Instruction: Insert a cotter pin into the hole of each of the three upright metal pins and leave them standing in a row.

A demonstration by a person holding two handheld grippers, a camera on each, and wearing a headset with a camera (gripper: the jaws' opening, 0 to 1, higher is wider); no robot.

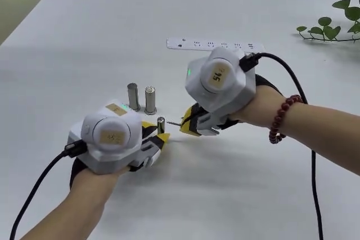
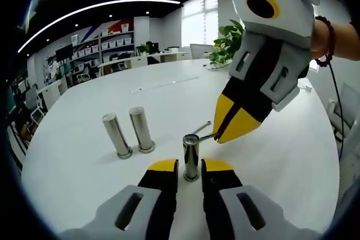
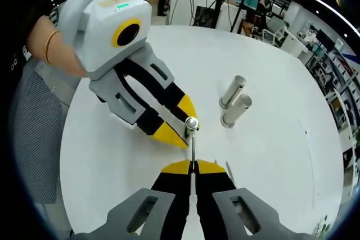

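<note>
Three metal pins stand on the white table (image 1: 112,32). Two of them (image 1: 133,96) (image 1: 150,100) stand side by side at the back, seen again in the left gripper view (image 2: 117,135) (image 2: 142,129). The third metal pin (image 2: 191,157) stands between the yellow tips of my left gripper (image 2: 190,167), which is shut on its lower part. My right gripper (image 3: 193,166) is shut on a thin cotter pin (image 3: 193,149), whose tip reaches the top of that pin (image 3: 192,123). In the head view the right gripper (image 1: 188,125) sits just right of the held pin (image 1: 161,124).
A white power strip (image 1: 215,44) lies further back on the table. A green plant (image 1: 337,23) trails at the far right edge. Black cables run from both grippers toward me. Open table surface lies to the left and front.
</note>
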